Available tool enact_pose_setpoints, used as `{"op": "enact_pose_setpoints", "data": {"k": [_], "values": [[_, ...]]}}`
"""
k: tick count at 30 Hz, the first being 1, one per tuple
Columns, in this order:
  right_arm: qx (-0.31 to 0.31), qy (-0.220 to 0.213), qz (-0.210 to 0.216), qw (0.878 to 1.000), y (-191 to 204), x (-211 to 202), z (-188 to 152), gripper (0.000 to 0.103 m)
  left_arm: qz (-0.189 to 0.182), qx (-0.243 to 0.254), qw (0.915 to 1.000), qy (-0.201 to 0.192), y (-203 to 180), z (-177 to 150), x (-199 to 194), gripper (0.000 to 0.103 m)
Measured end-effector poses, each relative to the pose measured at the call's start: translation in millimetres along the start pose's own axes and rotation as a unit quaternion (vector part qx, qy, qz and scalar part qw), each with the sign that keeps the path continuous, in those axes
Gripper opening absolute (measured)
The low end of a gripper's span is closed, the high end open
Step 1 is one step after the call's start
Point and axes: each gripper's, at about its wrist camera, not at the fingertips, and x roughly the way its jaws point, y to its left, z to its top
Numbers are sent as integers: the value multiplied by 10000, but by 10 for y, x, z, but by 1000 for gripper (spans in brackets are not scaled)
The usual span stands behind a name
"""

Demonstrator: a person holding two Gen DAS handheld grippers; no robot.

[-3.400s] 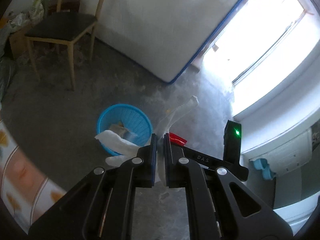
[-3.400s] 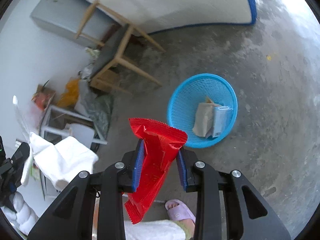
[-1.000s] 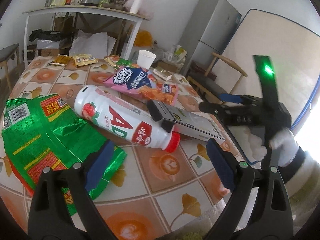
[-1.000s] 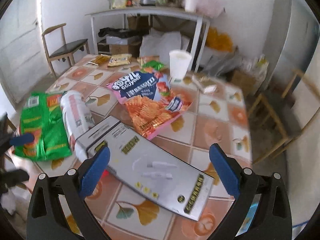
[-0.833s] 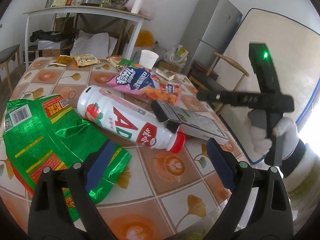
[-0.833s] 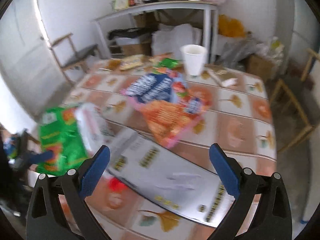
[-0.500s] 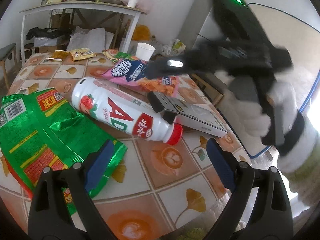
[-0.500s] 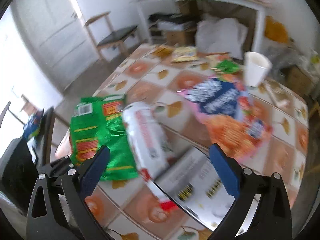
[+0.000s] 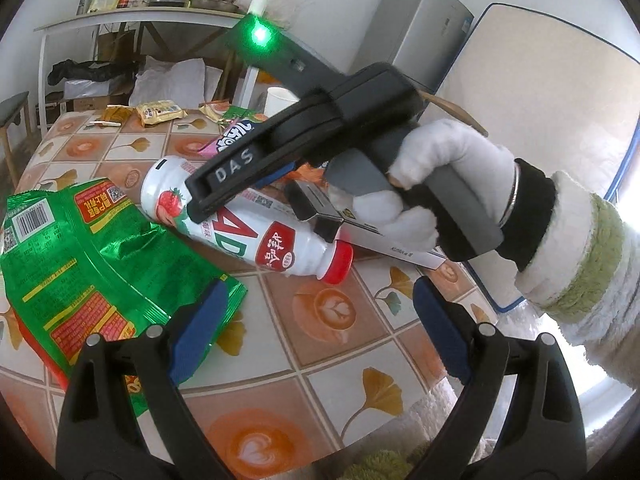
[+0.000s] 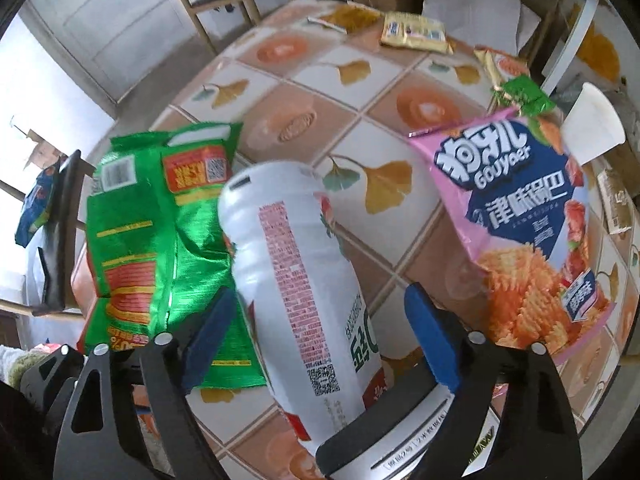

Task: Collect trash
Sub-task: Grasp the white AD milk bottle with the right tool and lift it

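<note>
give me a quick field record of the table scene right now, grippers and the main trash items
right gripper: jaws closing either side of the bottle, pads not pressing yet
left gripper: open, empty, over the table edge
bottle: white, red cap, lying on its side
green bag: flat, beside the bottle's base
pink snack bag: flat, past the bottle
grey box: by the bottle's cap end
paper cup: upright, far side

Tiled table [image 9: 332, 344] bears green bag [image 9: 72, 264], white bottle [image 9: 240, 224], pink bag [image 10: 524, 216], paper cup [image 10: 592, 128].
</note>
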Motion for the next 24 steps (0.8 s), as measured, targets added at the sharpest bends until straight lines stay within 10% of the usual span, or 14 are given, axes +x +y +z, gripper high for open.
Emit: {"op": "enact_pose_setpoints", "data": {"k": [11,24], "values": [[127,51,162,9998,54,80,-39,70,-46,-17,10000,-6,-17,-22,-32,89],[1410,-1772,1533,9619,-365,-630,-139,68,-72,30,10000,21,-121,-72,-63,89]]}}
